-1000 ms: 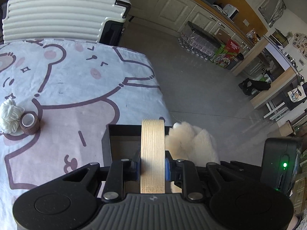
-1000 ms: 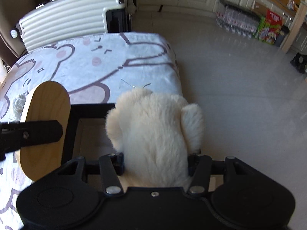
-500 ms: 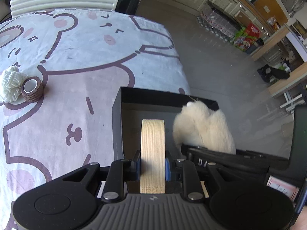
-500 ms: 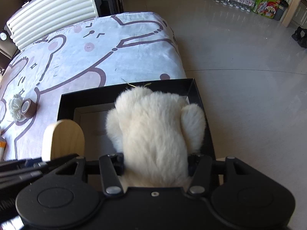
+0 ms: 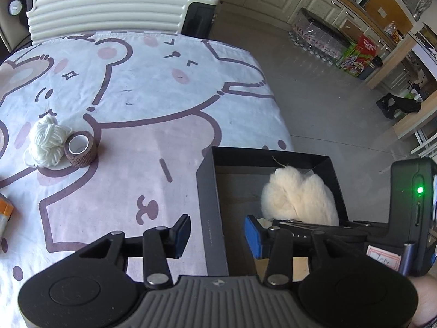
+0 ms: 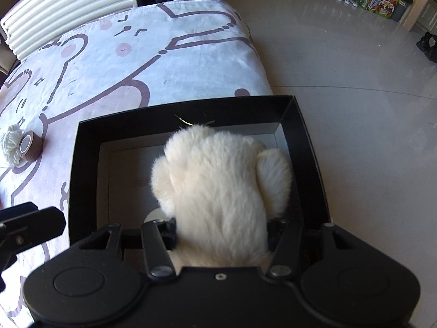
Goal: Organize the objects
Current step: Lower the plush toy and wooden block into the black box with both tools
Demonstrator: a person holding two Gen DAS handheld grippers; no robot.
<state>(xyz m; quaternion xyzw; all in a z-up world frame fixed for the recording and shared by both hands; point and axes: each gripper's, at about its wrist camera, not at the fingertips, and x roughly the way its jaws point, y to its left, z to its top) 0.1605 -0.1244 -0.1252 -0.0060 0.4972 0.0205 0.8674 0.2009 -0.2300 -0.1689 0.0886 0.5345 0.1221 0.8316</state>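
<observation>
A black open box (image 5: 207, 191) (image 6: 84, 169) sits at the right edge of the bear-print tablecloth. My right gripper (image 6: 222, 232) is shut on a white plush toy (image 6: 218, 191) (image 5: 297, 199) and holds it inside the box, just above the floor. My left gripper (image 5: 217, 229) hangs over the box's left wall; its jaws are opening and nothing is between the blue pads (image 5: 252, 235). A pale sliver of the wooden piece (image 6: 154, 215) shows on the box floor beside the plush. One left finger (image 6: 27, 224) appears at the left of the right wrist view.
A white yarn ball (image 5: 46, 142) and a brown tape roll (image 5: 79, 147) lie on the cloth to the left. An orange item (image 5: 5, 210) is at the far left edge. A cream suitcase (image 5: 109, 5) stands behind the table. Bare floor lies right of the box.
The left jaws parted and the wooden piece left them, dropping into the box. Both grippers sank toward the box; the plush stays gripped.
</observation>
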